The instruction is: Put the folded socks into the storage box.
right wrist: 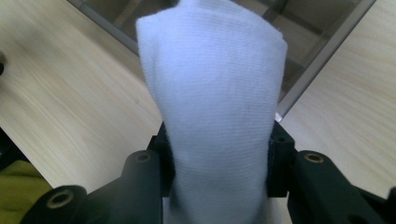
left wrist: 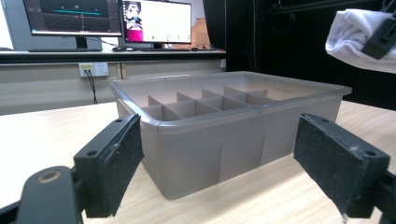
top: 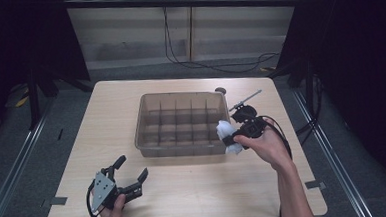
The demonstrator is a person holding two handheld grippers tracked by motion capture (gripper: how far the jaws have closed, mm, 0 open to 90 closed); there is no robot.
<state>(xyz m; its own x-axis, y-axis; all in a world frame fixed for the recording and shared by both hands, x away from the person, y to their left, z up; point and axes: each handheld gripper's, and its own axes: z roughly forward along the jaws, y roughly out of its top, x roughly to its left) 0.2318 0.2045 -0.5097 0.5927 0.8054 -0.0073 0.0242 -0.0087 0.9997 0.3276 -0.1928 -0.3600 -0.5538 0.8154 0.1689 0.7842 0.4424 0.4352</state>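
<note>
Cloth (right wrist: 212, 107), white and rolled into a thick bundle, sat clamped between the right tongs (top: 231, 136), held in the air just over the near right corner of the bin (top: 183, 148). The bin, a grey translucent box split into small compartments, stood in the middle of the table (top: 130, 92). The left tongs (top: 130, 173) rested low near the table's front edge, jaws spread wide apart with nothing between them, pointed at the bin's near wall. The main risk seemed to be the fit: the bundle looked wider than a single compartment, so it might catch on a divider, unroll, or drape over the rim. With the grip only on the bundle's lower end, the free top could also flop sideways and land outside the bin.
</note>
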